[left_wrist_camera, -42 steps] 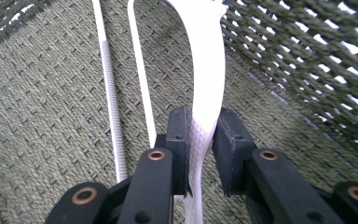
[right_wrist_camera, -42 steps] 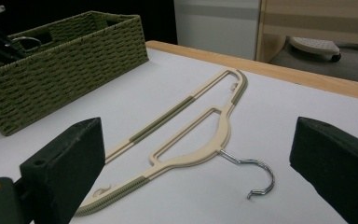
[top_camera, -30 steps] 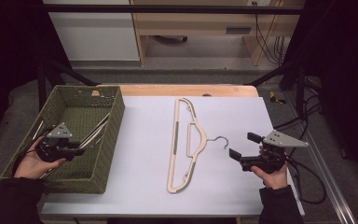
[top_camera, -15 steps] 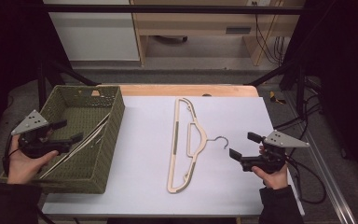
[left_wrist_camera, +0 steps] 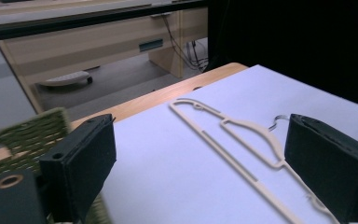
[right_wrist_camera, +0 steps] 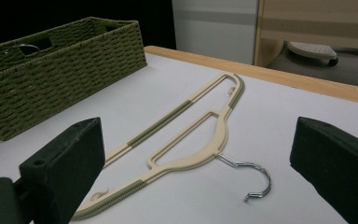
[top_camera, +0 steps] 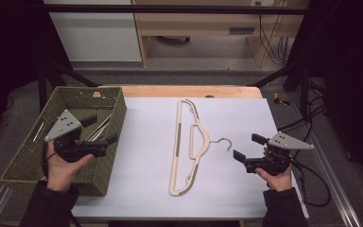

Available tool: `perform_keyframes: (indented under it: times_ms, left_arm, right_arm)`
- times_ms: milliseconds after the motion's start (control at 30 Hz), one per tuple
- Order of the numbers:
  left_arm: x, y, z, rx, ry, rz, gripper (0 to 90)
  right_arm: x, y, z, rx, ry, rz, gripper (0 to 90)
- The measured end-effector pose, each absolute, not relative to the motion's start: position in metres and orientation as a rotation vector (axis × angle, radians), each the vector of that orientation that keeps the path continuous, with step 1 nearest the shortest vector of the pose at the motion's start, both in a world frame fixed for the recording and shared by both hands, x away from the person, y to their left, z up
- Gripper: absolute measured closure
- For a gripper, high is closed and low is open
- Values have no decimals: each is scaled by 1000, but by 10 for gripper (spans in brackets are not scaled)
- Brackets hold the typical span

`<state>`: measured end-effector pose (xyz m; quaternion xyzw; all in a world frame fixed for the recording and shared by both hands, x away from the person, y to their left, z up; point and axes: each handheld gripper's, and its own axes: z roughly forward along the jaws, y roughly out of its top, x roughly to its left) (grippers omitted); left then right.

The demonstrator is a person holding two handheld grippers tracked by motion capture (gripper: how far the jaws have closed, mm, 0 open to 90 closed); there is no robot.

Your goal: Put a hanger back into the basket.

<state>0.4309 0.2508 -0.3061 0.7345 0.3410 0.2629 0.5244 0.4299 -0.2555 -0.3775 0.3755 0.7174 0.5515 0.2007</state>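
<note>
One table point(top_camera: 146, 189) with a pale sheet over it takes up the middle of the high view, its wooden edge showing along the far side. One woven green basket point(top_camera: 26, 158) stands on its left part, in the left half of the frame, with a few thin hangers point(top_camera: 101, 126) lying inside it, too bunched to count. One cream hanger point(top_camera: 189, 142) lies flat on the sheet at the centre of the frame, well apart from the basket, its long bar pointing up the picture and its single metal hook point(top_camera: 223, 143) curling toward the right. There are two grippers, one in each of the person's two hands, which enter from the bottom edge. The left gripper point(top_camera: 103, 134) hangs over the basket's right wall at lower left; its jaws have just been opening and now stand wide with nothing between them. The right gripper point(top_camera: 249, 146) sits at lower right, just right of the hook, its jaws spread wide and holding nothing; in the right gripper view the hanger lies on the sheet beyond them.
</note>
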Motion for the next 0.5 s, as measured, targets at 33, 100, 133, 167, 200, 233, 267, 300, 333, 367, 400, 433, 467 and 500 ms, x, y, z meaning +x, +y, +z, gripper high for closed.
perform_keyframes:
  times_ms: [33,100,133,167,200,233,267,300,333,367,400,433,467,500]
  left_arm:
    - [431,251,-306,1758,816,629,89]
    - [431,237,-310,1759,794,613,89]
    - [431,230,-312,1762,789,607,89]
    - [431,217,-316,1773,770,597,88]
    - [432,211,-318,1780,764,594,87]
    - [432,205,-320,1782,758,582,87]
    - [432,205,-320,1782,758,582,87]
    - [433,193,-325,1776,747,556,88]
    - [433,193,-325,1776,747,556,88]
    - [434,182,-330,1790,742,547,88]
    - [434,182,-330,1790,742,547,88]
    - [437,170,-335,1811,736,541,88]
    - [437,170,-335,1811,736,541,88]
    - [440,160,-339,1821,729,514,89]
  right_arm:
    - [430,-256,-378,1049,2005,1541,36]
    - [429,-257,-377,1047,2003,1541,37]
    - [429,-257,-377,1047,2003,1541,37]
    - [429,-258,-377,1042,2001,1544,37]
    - [429,-259,-377,1046,2000,1544,37]
    - [429,-260,-377,1050,1997,1543,37]
    - [429,-260,-377,1050,1997,1543,37]
    - [429,-261,-378,1056,1990,1545,37]
    - [429,-261,-378,1056,1990,1545,37]
    - [429,-262,-378,1056,1988,1544,36]
    - [429,-262,-378,1056,1988,1544,36]
    - [428,-263,-379,1057,1982,1550,37]
    - [428,-264,-379,1056,1980,1549,37]
    - [428,-264,-379,1058,1977,1546,37]
